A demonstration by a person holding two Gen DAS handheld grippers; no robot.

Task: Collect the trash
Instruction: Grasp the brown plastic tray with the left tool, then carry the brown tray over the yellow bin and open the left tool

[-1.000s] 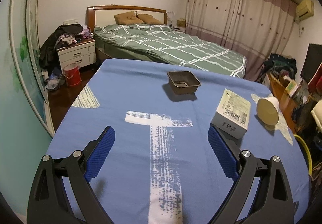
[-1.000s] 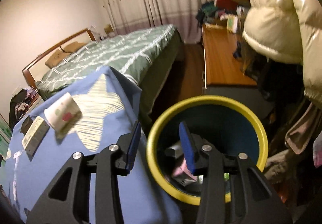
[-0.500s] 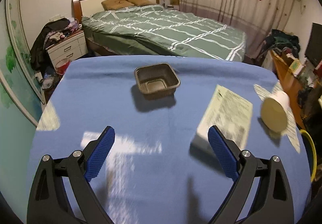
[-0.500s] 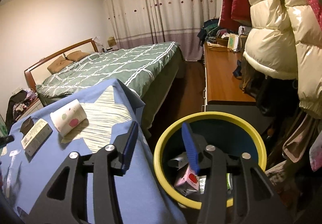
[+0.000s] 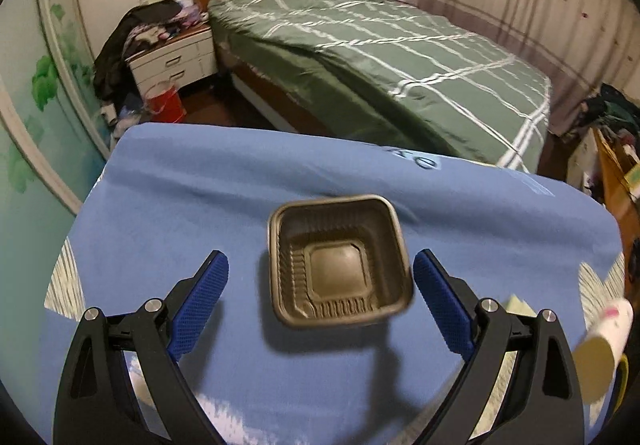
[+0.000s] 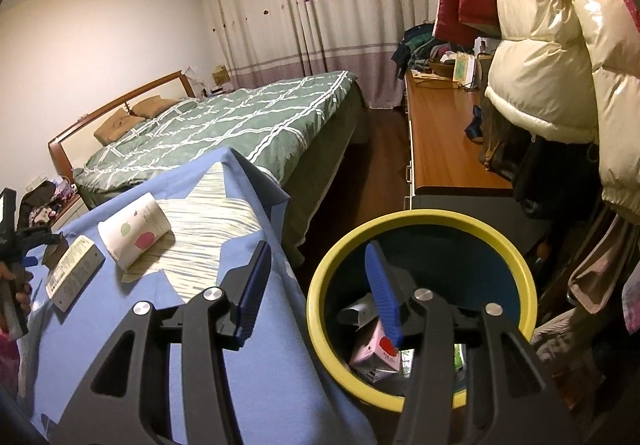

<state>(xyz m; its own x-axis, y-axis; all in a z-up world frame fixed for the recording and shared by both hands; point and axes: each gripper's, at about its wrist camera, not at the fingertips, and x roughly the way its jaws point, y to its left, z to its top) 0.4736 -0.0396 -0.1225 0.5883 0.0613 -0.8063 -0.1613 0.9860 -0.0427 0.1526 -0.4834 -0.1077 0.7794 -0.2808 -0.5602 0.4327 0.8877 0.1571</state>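
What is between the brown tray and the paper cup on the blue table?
The white box lies between the brown tray and the paper cup on the blue table. The right wrist view shows it.

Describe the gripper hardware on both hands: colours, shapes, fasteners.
Left gripper: matte black skeletal arms with triangular cutouts, silver round pivot screws, and long blue fingers with a knurled mesh texture. Right gripper: same build, black linkages, silver screws, blue ribbed fingers. No cables or markings visible.
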